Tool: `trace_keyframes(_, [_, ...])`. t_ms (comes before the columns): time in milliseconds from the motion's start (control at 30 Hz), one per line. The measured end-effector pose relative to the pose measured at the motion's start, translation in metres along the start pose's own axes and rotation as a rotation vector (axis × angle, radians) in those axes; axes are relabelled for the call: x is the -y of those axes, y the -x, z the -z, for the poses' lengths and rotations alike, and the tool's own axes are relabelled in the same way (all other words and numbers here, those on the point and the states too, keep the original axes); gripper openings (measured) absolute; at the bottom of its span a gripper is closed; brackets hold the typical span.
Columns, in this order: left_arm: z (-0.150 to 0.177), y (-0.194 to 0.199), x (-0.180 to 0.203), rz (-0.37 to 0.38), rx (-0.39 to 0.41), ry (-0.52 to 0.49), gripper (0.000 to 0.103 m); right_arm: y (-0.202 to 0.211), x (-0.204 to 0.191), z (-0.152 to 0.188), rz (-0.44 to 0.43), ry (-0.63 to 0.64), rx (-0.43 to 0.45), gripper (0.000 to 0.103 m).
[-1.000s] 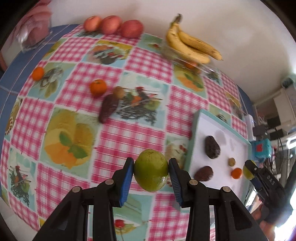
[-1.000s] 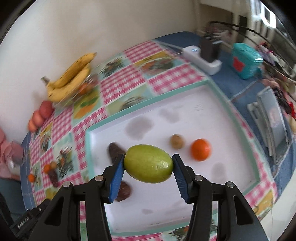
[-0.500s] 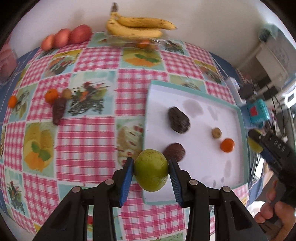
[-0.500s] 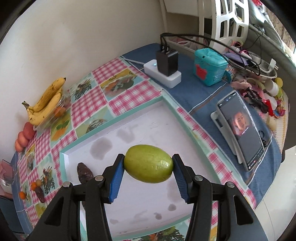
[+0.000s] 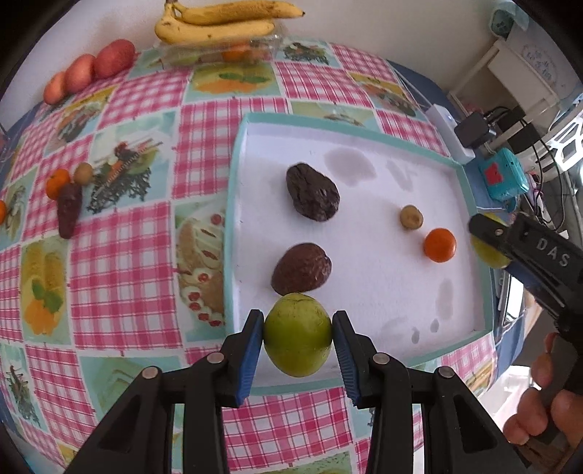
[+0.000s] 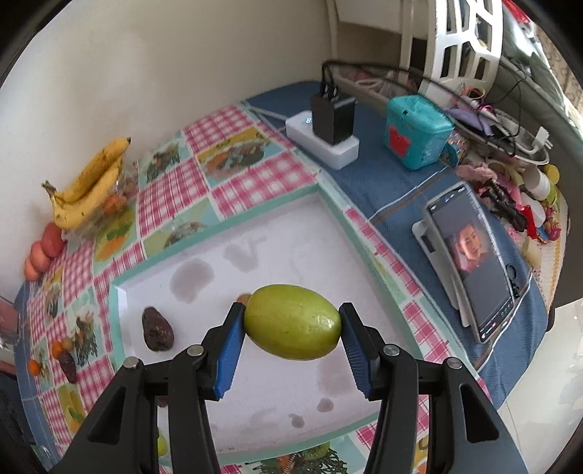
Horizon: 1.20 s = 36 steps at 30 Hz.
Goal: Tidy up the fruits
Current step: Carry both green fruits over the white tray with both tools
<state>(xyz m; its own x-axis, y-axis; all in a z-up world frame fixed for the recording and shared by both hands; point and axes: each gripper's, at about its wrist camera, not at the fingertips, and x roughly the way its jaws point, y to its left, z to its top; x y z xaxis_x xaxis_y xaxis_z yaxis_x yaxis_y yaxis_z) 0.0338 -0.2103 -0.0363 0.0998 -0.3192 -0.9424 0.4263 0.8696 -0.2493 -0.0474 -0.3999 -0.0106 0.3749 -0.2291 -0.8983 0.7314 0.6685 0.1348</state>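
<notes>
My left gripper (image 5: 297,339) is shut on a round green fruit (image 5: 297,337) and holds it above the near edge of the white tray (image 5: 233,204). In the tray lie two dark avocados (image 5: 312,197), (image 5: 301,269), a small brown fruit (image 5: 411,217) and an orange (image 5: 439,245). My right gripper (image 6: 291,322) is shut on an oval green fruit (image 6: 292,322) above the tray's right part (image 6: 328,198); it also shows at the right of the left wrist view (image 5: 490,245).
On the checked cloth lie bananas (image 5: 218,25), red apples (image 5: 91,69), small oranges (image 5: 57,178) and a dark avocado (image 5: 68,209). A power strip (image 6: 322,140), a teal box (image 6: 415,133) and a phone on a stand (image 6: 473,262) are right of the tray.
Both grippers have kept their fruits. The left gripper has moved right to the tray's near edge. The right gripper's view has swung right.
</notes>
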Motion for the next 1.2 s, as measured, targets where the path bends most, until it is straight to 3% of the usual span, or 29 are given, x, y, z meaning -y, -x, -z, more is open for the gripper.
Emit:
trace_keyframes(600, [0.005, -0.034, 0.002, -0.03, -0.069, 0.009, 0.041, -0.048, -0.017, 0.022, -0.002, 0.098, -0.173, 0.054])
trace_keyframes(1200, [0.001, -0.039, -0.004, -0.019, -0.057, -0.004, 0.042, -0.069, -0.02, 0.03, 0.009, 0.114, -0.233, 0.054])
